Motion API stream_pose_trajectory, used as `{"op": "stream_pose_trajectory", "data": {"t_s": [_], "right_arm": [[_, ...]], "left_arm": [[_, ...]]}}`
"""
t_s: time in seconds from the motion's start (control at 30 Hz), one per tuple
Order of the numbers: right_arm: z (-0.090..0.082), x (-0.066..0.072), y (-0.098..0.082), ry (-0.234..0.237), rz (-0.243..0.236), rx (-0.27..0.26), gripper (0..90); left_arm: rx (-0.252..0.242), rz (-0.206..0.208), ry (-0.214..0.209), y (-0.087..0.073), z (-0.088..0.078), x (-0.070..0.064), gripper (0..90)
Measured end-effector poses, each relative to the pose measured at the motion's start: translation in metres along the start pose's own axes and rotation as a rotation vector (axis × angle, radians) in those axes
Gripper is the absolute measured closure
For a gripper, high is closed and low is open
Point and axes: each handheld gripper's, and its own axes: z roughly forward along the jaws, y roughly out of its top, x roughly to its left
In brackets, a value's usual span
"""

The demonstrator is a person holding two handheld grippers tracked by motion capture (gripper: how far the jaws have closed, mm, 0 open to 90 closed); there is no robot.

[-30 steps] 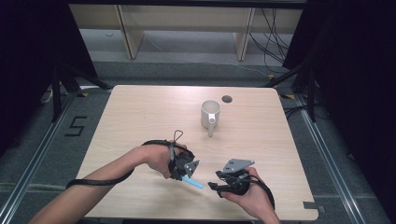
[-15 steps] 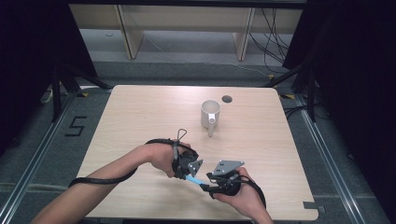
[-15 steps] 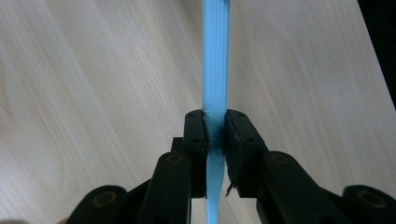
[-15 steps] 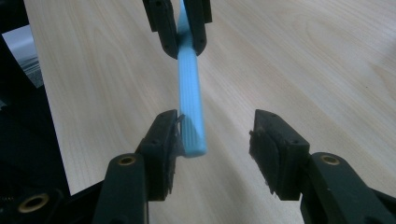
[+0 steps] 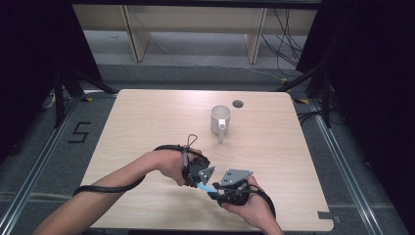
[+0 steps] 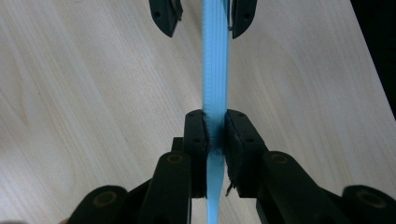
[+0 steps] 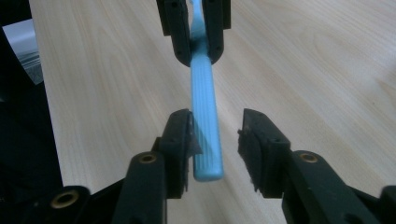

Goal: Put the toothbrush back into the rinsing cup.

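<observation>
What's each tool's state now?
Left tool: shut on the blue handle.
Right tool: open, jaws either side of the handle's free end, not clamped.

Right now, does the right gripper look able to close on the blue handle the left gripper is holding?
Probably yes. The blue handle already lies between the right gripper's open jaws, against one of them, with nothing between. The left gripper clamps it farther along, clear of that end.

lab/test rig: black curtains (image 5: pixel 29 58), floor rails (image 5: pixel 34 161), taped "5" (image 5: pixel 78 132), loose cables (image 5: pixel 284 29)
</observation>
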Motion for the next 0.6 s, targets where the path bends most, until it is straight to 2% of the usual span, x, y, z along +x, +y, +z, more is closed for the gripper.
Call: {"op": "stream_pose_trajectory", "data": {"t_s": [0.03, 0.13, 0.17, 0.33, 0.37, 0.43, 0.6], "right_arm": [[0.0016, -0.0009, 0.0007, 0.007, -0.028, -0.015, 66.8], [0.0017, -0.0001, 0.0016, 0.003, -0.037, -0.015, 68.6], [0.0018, 0.0011, 0.0018, 0.013, -0.024, -0.013, 70.3], [0.0029, 0.0023, 0.0018, 0.017, -0.016, -0.014, 72.6], [0.0038, 0.0015, 0.0019, 0.015, -0.037, -0.025, 73.2], [0.0045, 0.0014, 0.0021, 0.017, -0.048, -0.031, 73.9], [0.0057, 0.0029, 0.0017, 0.014, -0.036, -0.029, 74.6]], "left_arm": [[0.001, 0.001, 0.001, -0.0001, -0.0002, 0.0001, 78.8], [-0.006, -0.002, 0.004, -0.0011, 0.0002, 0.0000, 78.7], [-0.006, 0.000, 0.005, -0.0011, -0.0002, -0.0001, 78.8], [-0.007, -0.006, 0.004, -0.0004, -0.0021, 0.0001, 78.7], [-0.007, -0.006, 0.003, -0.0003, -0.0019, 0.0002, 78.7], [-0.007, -0.008, 0.000, -0.0001, -0.0013, 0.0002, 78.7], [-0.009, -0.002, 0.003, 0.0009, 0.0003, 0.0005, 78.8]]}}
